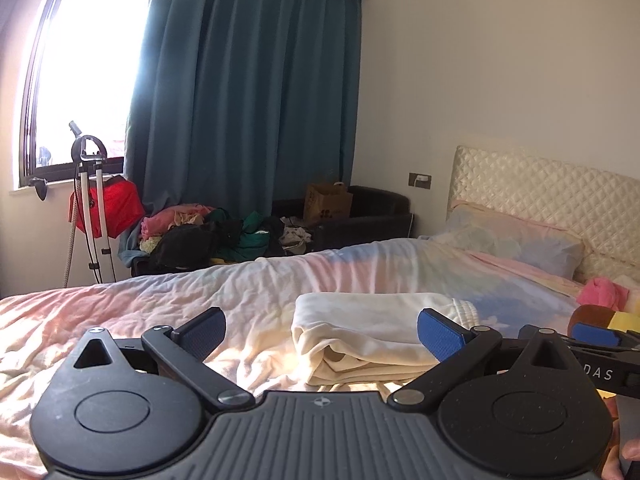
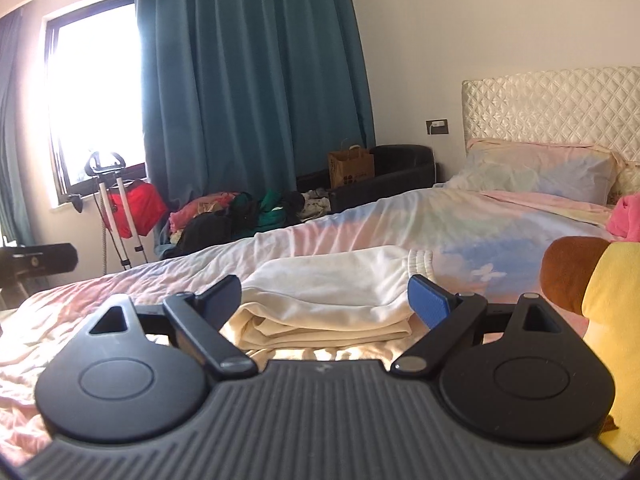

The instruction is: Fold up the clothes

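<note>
A cream garment (image 1: 372,332) lies folded in a flat stack on the pastel bedsheet (image 1: 160,304), its ribbed cuff toward the pillow. My left gripper (image 1: 322,332) is open just in front of it, fingers spread wide and empty, with the fold's left end between the blue pads. In the right wrist view the same folded garment (image 2: 332,292) lies straight ahead. My right gripper (image 2: 324,300) is open too, its pads either side of the stack's near edge, holding nothing. The right gripper's tip (image 1: 592,334) shows at the left view's right edge.
A pile of unfolded clothes (image 1: 216,232) sits beyond the bed's far side by the teal curtain (image 1: 248,100). A pillow (image 2: 540,176) and quilted headboard (image 2: 560,108) stand at the right. A yellow and brown plush toy (image 2: 592,288) and a pink cloth (image 2: 626,216) lie on the bed's right.
</note>
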`<state>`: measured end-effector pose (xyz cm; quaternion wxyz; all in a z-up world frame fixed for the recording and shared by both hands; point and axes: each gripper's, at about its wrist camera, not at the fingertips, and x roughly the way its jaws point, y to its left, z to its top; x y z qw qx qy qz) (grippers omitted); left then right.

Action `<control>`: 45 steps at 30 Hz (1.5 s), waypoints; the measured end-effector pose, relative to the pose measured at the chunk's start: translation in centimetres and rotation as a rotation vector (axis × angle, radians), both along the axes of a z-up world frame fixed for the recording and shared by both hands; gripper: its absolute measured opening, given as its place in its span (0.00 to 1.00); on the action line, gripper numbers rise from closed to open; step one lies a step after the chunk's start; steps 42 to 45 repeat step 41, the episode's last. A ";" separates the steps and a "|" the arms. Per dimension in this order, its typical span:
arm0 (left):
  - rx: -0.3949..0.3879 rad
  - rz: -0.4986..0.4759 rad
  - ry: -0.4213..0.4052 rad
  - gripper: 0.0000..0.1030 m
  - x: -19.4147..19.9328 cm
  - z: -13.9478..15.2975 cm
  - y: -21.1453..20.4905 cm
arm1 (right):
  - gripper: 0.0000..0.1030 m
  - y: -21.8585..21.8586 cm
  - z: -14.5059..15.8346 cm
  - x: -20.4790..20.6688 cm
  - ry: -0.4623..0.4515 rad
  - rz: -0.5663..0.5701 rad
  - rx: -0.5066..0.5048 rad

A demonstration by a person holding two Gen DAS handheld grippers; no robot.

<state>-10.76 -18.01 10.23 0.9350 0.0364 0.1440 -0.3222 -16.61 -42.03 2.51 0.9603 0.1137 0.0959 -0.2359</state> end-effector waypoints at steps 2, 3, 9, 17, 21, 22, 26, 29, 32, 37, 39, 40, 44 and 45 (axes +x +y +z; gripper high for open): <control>-0.002 0.003 0.003 1.00 0.1 -0.7 0.4 | 0.89 0.4 -0.6 0.2 -0.004 -0.011 -0.010; 0.007 0.006 -0.001 1.00 0.1 -1.0 0.3 | 0.89 0.6 -0.9 0.3 -0.001 -0.014 -0.012; 0.037 0.023 -0.001 1.00 0.4 -3.0 0.1 | 0.89 1.2 -1.9 0.9 0.038 -0.022 -0.005; 0.045 0.052 0.020 1.00 0.5 -3.9 -0.3 | 0.89 1.7 -2.4 1.2 0.058 -0.040 -0.030; 0.044 0.050 0.016 1.00 0.3 -3.9 -0.6 | 0.89 2.2 -2.3 1.7 0.085 -0.033 -0.070; 0.046 0.052 0.012 1.00 0.2 -3.9 -0.6 | 0.89 2.3 -2.3 1.8 0.089 -0.032 -0.077; 0.052 0.057 -0.004 1.00 -0.1 -3.8 -0.9 | 0.89 2.5 -2.3 1.8 0.088 -0.037 -0.084; 0.051 0.054 -0.005 1.00 -0.1 -3.9 -0.8 | 0.89 2.2 -2.2 1.7 0.083 -0.043 -0.076; 0.049 0.059 -0.006 1.00 -0.1 -3.9 -0.7 | 0.89 2.1 -2.1 1.8 0.085 -0.045 -0.072; 0.052 0.064 -0.004 1.00 0.0 -4.0 -0.7 | 0.89 2.2 -2.1 1.8 0.086 -0.044 -0.073; 0.054 0.062 -0.004 1.00 0.0 -4.1 -0.7 | 0.89 2.1 -2.1 1.8 0.086 -0.043 -0.070; 0.054 0.059 -0.005 1.00 -0.1 -4.1 -0.8 | 0.89 2.1 -2.1 1.8 0.086 -0.042 -0.068; 0.055 0.056 -0.007 1.00 -0.1 -4.1 -0.8 | 0.89 2.0 -2.1 1.8 0.086 -0.042 -0.067; 0.055 0.056 -0.007 1.00 -0.1 -4.1 -0.8 | 0.89 2.0 -2.1 1.8 0.086 -0.042 -0.067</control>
